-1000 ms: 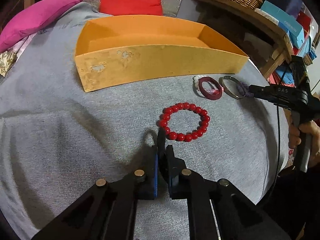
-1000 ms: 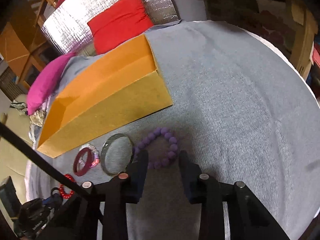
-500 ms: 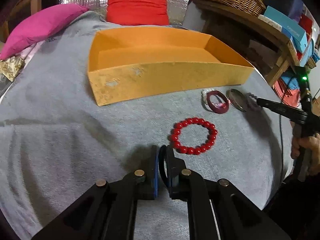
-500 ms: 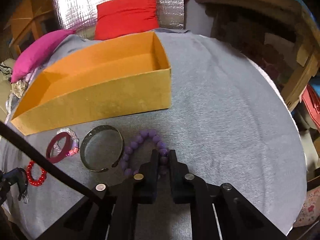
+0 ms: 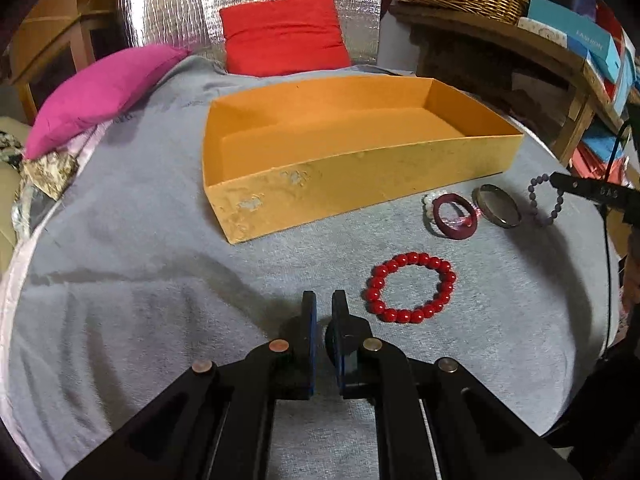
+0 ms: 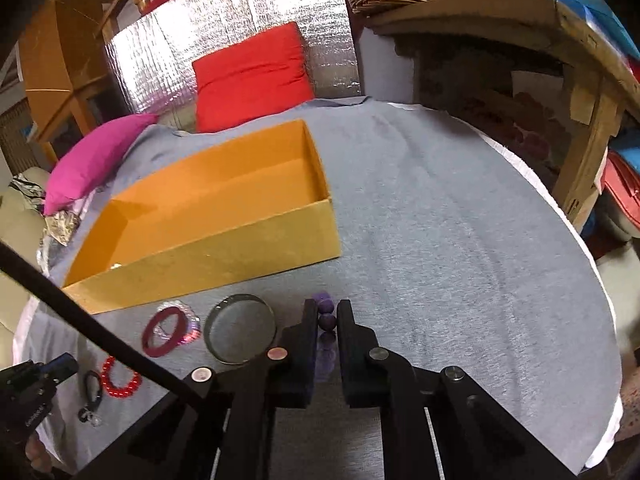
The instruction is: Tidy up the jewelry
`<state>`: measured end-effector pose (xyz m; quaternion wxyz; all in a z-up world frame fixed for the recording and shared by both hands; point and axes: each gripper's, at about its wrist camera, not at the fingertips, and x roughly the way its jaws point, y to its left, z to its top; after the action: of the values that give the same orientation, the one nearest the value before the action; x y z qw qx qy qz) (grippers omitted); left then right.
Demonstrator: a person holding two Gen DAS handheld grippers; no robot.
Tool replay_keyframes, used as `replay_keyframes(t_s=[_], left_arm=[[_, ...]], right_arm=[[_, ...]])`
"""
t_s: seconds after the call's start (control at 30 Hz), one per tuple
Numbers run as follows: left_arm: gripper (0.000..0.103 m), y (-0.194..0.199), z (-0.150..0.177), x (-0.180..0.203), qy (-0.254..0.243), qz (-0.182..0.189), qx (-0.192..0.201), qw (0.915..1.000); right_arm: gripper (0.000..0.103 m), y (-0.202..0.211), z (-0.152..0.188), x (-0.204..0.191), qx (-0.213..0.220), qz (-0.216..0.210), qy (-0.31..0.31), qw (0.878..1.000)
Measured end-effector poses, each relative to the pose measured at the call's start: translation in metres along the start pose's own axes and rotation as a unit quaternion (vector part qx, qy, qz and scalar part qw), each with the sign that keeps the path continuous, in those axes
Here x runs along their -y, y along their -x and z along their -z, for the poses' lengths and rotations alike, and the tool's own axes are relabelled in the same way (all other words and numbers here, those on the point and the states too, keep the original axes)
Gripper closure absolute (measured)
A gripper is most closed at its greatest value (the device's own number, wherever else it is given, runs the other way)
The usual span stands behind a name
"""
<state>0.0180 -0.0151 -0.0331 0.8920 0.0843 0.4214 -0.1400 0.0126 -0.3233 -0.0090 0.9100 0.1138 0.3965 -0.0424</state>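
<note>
Nearest in the right wrist view, the right gripper has its two black fingers pressed against a purple bead bracelet, whose round matte beads stack up in the narrow gap between them; from the left wrist view the same bracelet hangs as a loop from the gripper's tip above the grey cloth. The left gripper hovers low over the cloth with its fingers drawn nearly together, only a thin slit between them and nothing in it. Just beyond and to its right lies a red bead bracelet, a closed ring of glossy round beads lying flat. Farther on, a dark maroon bangle rests against a clear, pinkish beaded bracelet, and beside them lies a metallic grey bangle. Behind these stands a long, shallow orange box with scuffed pale patches on its near wall. At the far edge sit a magenta cushion and a red cushion against silver foil.
</note>
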Motion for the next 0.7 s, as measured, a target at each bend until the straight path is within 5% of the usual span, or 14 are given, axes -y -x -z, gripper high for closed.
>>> replay_keyframes(t_s=[0.7], left_arm=[[0.095, 0.011, 0.002, -0.024, 0.001, -0.075, 0.017, 0.9971]], right_arm=[[0.093, 0.001, -0.003, -0.04, 0.015, -0.046, 0.01, 0.999]])
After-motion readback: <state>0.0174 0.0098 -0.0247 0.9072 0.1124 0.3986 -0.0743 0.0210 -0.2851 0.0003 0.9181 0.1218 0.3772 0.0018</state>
